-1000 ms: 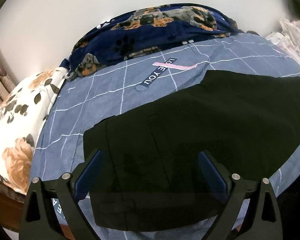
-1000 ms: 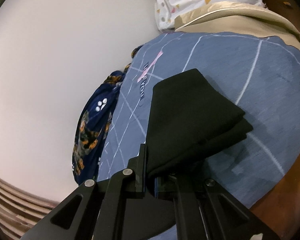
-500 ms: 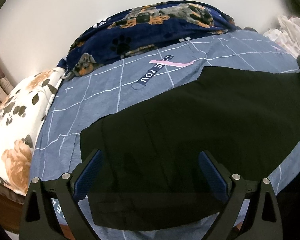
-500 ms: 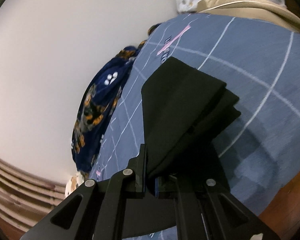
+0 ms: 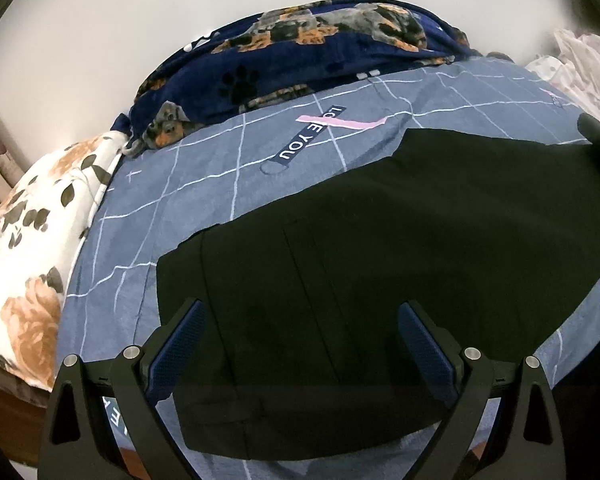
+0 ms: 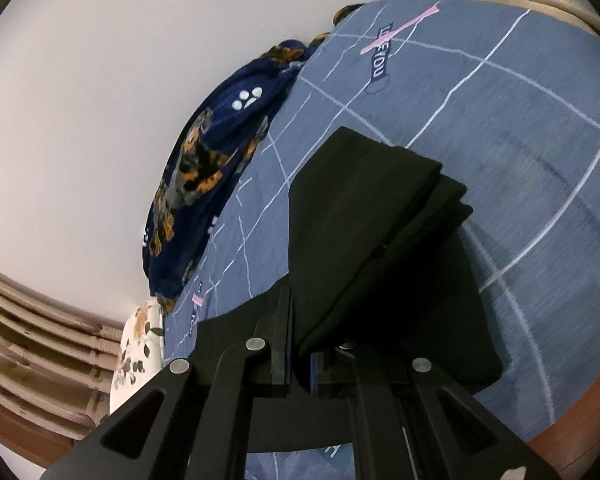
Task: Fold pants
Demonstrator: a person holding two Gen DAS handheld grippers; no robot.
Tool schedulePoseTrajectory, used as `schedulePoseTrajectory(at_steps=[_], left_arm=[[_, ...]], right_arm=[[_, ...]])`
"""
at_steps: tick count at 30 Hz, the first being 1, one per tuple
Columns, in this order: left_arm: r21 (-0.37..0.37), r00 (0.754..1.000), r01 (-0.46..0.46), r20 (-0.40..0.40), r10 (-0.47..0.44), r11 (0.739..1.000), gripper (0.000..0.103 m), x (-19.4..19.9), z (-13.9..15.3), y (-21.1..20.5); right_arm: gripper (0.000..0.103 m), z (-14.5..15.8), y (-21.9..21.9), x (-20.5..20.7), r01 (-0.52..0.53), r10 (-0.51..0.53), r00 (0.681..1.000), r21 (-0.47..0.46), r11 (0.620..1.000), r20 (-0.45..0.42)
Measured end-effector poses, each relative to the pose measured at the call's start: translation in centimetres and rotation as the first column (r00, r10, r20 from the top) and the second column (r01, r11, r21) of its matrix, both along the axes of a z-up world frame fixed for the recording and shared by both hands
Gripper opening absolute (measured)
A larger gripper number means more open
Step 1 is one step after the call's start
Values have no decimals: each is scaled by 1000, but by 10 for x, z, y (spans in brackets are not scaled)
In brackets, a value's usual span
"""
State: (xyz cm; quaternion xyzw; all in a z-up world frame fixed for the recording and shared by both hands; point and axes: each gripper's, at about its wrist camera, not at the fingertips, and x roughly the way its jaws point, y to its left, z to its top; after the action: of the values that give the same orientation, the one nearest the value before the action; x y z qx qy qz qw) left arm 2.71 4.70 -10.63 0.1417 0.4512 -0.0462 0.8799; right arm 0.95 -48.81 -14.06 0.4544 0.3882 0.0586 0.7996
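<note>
Black pants (image 5: 340, 264) lie spread on a blue grid-patterned bed sheet (image 5: 204, 184). My left gripper (image 5: 300, 340) is open, hovering just above the waist end of the pants, its blue pads (image 5: 180, 344) on either side of the fabric. My right gripper (image 6: 300, 356) is shut on the leg end of the pants (image 6: 364, 208) and holds that folded end lifted above the sheet (image 6: 500, 100). The right gripper's black body shows at the far right of the left wrist view (image 5: 598, 132).
A navy dog-print blanket (image 5: 300, 56) is bunched along the wall at the back of the bed. A floral pillow (image 5: 32, 248) lies at the left edge. White patterned bedding (image 5: 580, 60) sits at the right. The bed's wooden frame (image 6: 572, 424) edges the sheet.
My right gripper has carried the lifted leg end further over the pants toward the waist. My left gripper has stayed open in nearly the same place.
</note>
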Motion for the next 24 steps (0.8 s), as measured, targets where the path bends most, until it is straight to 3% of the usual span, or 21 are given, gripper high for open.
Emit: schedulePoseTrajectory(at_steps=[24], left_arm=[[-18, 1000, -13, -16, 12, 1000, 96, 2, -3, 3]], right_arm=[[6, -4, 64, 12, -159, 158, 986, -10, 987, -49]])
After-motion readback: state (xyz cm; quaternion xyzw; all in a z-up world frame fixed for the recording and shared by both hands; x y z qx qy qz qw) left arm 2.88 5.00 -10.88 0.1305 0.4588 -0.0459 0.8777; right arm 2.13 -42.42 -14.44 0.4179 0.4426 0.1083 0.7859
